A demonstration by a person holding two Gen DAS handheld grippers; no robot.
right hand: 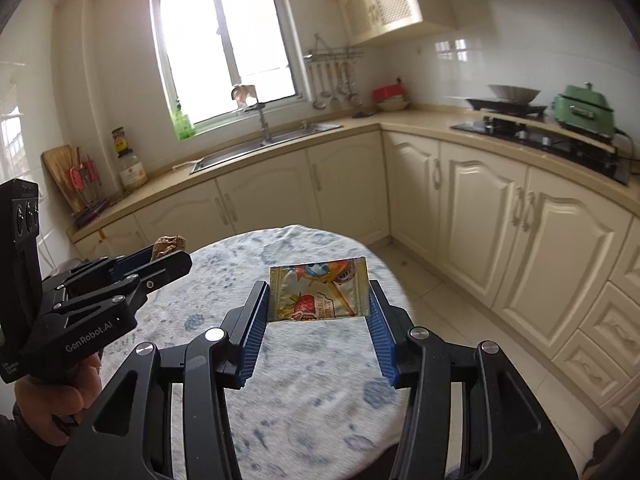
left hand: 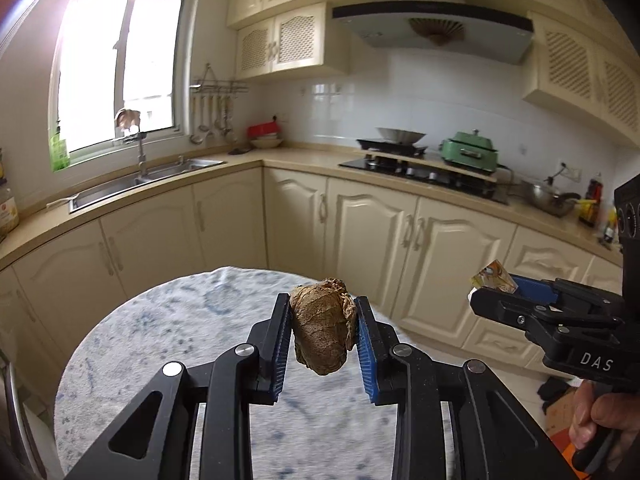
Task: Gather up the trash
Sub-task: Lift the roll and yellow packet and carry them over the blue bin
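brown lump (left hand: 322, 330) | yellow wrapper (right hand: 319, 294) (strawberry print) | blue-speckled tablecloth (right hand: 304, 412)

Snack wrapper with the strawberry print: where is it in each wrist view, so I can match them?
Left wrist: snack wrapper at the right edge, in the right tool.
Right wrist: wrapper at centre, clamped edge to edge.
Shared landmark: the sink faucet under the window.

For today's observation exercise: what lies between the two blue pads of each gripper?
The left gripper pinches a brown crumpled lump, clearest in the left wrist view; the right gripper holds a flat snack wrapper, clearest in the right wrist view.
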